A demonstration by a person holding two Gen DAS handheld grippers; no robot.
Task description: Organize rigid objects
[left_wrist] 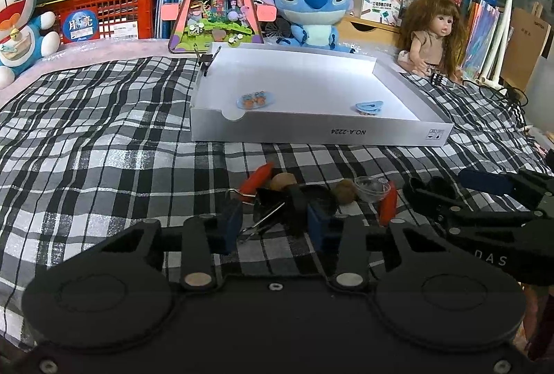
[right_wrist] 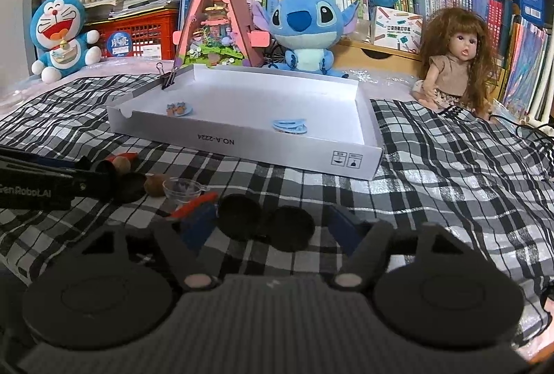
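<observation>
A shallow white cardboard tray (left_wrist: 311,128), rectangular with low folded walls and upside-down print on its near side, sits on a soft black-and-white checked cloth (left_wrist: 104,138). On its smooth floor lie 2 flat pale-blue plastic hair clips, an oval one (left_wrist: 255,99) decorated with small orange figures and a plainer ridged one (left_wrist: 369,106), well apart; a black metal binder clip (right_wrist: 168,76) with wire handles is clamped on the tray's far left corner. In front of the tray a loose cluster rests on the cloth: 2 rough brown walnuts (left_wrist: 346,191), 2 glossy tapered red-orange pieces (left_wrist: 261,175), a small clear plastic cup (left_wrist: 372,188), and matte black round discs (right_wrist: 292,228). The left gripper (left_wrist: 273,225), with blue-padded black fingers, has a second black binder clip (left_wrist: 271,204) between its partly narrowed jaws; whether the pads press on it I cannot tell. The right gripper (right_wrist: 273,223) stands wide and released, its jaws on either side of 2 of the discs, not touching them.
</observation>
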